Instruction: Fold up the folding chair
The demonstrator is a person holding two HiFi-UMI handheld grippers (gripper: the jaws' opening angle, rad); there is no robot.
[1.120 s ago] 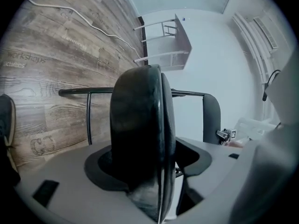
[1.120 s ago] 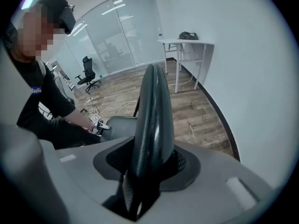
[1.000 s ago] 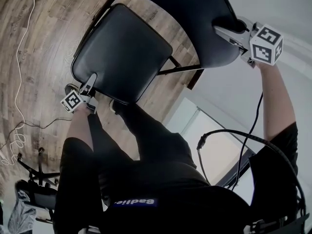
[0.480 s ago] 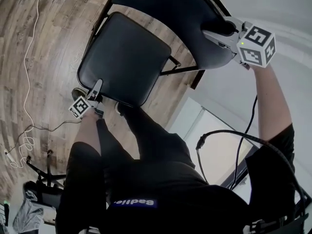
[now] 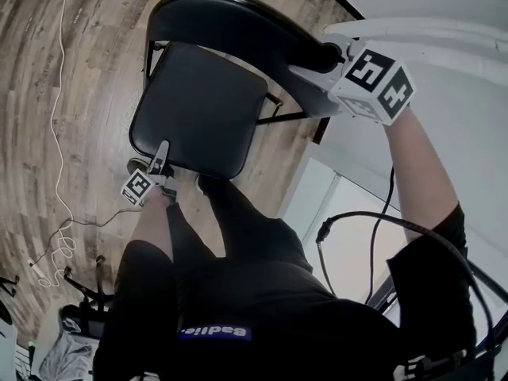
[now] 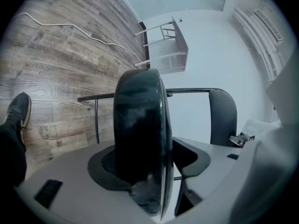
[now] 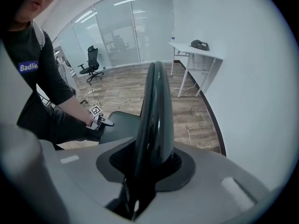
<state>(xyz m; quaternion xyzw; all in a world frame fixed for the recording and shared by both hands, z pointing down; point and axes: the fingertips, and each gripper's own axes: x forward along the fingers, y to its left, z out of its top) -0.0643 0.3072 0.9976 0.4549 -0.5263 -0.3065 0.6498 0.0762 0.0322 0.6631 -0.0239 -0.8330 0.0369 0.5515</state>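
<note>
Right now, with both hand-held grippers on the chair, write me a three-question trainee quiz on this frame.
1. Which part of the chair stands between the right hand-held gripper's jaws?
2. True or false: the left hand-held gripper has a chair leg between its jaws.
3. On the floor lies: A a white cable, B a rug, C a box.
Key: 1 the backrest; 2 false, the seat; 3 A. Both hand-held grippers' jaws are closing.
</note>
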